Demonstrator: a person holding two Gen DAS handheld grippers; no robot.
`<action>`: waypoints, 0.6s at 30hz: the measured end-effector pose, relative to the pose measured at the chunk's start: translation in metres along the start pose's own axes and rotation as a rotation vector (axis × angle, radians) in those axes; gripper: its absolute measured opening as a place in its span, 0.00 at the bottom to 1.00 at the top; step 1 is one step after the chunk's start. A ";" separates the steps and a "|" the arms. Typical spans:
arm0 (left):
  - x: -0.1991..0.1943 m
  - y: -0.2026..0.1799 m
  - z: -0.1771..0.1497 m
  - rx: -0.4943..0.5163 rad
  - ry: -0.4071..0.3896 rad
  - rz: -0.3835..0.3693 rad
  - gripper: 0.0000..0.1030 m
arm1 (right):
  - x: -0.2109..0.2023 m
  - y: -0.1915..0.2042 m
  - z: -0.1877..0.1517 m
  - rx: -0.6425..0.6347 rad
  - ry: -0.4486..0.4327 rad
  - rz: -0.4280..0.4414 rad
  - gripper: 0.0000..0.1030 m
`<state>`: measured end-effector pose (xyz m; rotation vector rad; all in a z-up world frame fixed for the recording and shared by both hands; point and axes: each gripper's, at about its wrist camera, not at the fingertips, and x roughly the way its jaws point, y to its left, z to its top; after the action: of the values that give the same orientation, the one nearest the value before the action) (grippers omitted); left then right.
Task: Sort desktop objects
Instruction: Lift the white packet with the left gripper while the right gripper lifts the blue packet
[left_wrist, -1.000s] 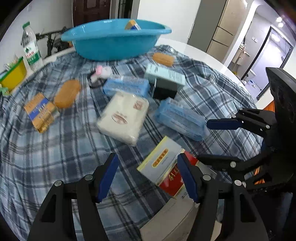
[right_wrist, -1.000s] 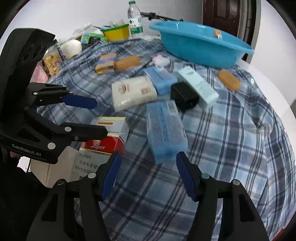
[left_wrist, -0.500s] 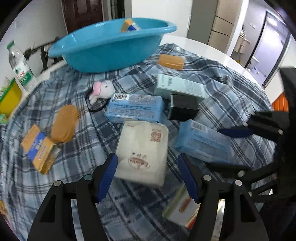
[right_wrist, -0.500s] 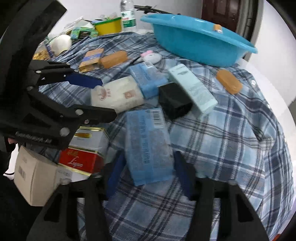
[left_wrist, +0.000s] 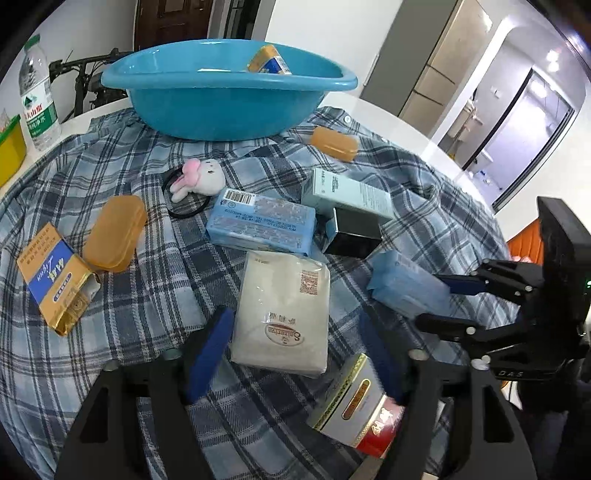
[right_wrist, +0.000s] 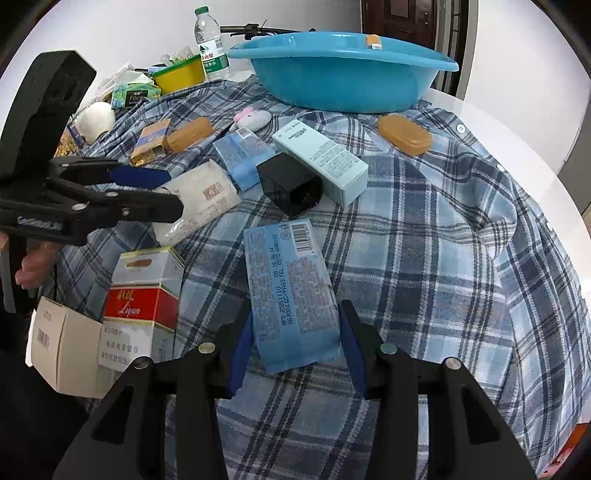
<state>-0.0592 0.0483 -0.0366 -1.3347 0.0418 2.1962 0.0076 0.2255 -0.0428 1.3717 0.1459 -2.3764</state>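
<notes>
My right gripper has its pads against both sides of a blue tissue pack lying on the plaid cloth; that pack shows in the left wrist view too. My left gripper is open, its fingers on either side of the near end of a white tissue pack, not touching. A blue basin at the far edge holds a small box. A second blue pack, a mint box and a black box lie in the middle.
Two orange soap cases, a plush toy, a gold-blue box and a red-white carton lie on the cloth. A water bottle and yellow tub stand at the far left edge.
Both grippers moved forward. The right one closed in around the near blue pack. The left one swung from the red-white carton to straddle the white pack.
</notes>
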 end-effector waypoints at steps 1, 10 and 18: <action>0.000 0.000 0.000 0.001 -0.006 0.009 0.80 | 0.000 0.000 0.000 0.002 -0.002 0.001 0.42; 0.021 -0.016 0.006 0.084 0.027 0.114 0.81 | 0.003 0.003 0.002 0.008 -0.006 0.008 0.42; 0.031 -0.007 0.008 0.041 0.033 0.209 0.72 | 0.004 0.005 0.002 0.002 -0.021 0.007 0.47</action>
<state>-0.0732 0.0704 -0.0566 -1.3977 0.2483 2.3313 0.0063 0.2188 -0.0449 1.3453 0.1334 -2.3853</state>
